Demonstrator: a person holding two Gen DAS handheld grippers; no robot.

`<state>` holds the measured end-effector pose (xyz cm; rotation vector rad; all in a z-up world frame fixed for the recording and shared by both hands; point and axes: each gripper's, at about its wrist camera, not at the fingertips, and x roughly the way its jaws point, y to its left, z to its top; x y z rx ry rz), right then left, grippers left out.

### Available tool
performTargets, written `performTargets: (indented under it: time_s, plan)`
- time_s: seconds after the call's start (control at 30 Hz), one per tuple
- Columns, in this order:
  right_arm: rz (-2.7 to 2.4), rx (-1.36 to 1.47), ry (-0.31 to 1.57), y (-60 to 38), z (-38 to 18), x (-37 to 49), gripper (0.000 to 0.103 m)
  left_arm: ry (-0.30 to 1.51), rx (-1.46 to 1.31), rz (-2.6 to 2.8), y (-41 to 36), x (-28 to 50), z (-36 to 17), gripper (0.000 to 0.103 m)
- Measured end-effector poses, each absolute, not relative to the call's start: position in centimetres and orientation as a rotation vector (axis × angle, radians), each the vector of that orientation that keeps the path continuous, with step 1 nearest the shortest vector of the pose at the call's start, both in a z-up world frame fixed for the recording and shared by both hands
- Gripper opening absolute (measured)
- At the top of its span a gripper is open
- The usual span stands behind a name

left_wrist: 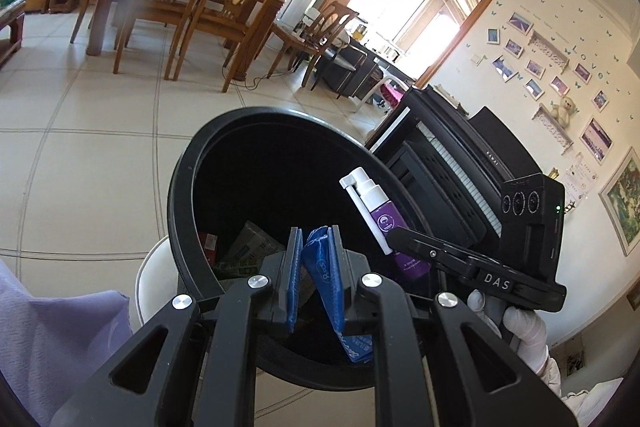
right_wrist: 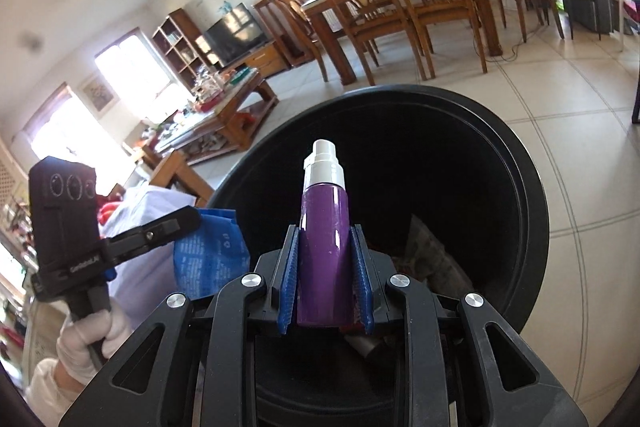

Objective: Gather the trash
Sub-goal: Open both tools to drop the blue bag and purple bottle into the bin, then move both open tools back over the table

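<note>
Both grippers I am holding over the black bin [left_wrist: 188, 211]: left gripper [left_wrist: 316, 247] is clamping a blue packet [left_wrist: 324, 275], right gripper [right_wrist: 326, 247] is clamping a purple spray bottle [right_wrist: 324, 227].

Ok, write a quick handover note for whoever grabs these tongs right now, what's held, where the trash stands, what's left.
Left tongs: shut on a crumpled blue plastic wrapper, held over the round black trash bin.
Right tongs: shut on a purple spray bottle with a white nozzle, also over the bin.
Done: crumpled paper already lies inside.
Left: release both items into the bin.
</note>
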<state>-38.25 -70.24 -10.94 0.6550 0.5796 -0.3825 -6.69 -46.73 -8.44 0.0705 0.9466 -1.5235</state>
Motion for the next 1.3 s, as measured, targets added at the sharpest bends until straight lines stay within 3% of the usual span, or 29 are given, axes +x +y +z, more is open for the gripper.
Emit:
performTargets:
  time_s: [0.47, 0.73, 1.07, 1.23, 1.27, 1.3]
  plan:
    - [-0.442, 0.561, 0.665, -69.6, -11.2, -35.3, 0.026, 0.924, 0.171, -1.450, -48.8, -7.1, -8.9, 0.015]
    - [-0.477, 0.510, 0.784, -69.6, -12.0, -31.9, 0.026, 0.810, 0.342, -1.408, -50.0, -9.1, -8.7, 0.016]
    - [-0.465, 0.513, 0.784, -70.0, -12.6, -31.2, 0.027, 0.780, 0.396, -1.415, -50.0, -9.8, -9.0, 0.016]
    - [-0.461, 0.510, 0.771, -69.7, -12.4, -31.3, 0.040, 0.791, 0.391, -1.410, -50.3, -9.3, -8.8, 0.017]
    - [-0.461, 0.509, 0.768, -69.6, -12.4, -31.3, 0.042, 0.795, 0.388, -1.410, -50.2, -9.3, -8.8, 0.019]
    - [-0.461, 0.509, 0.762, -69.6, -12.3, -31.3, 0.047, 0.796, 0.385, -1.408, -50.0, -9.2, -8.7, 0.028]
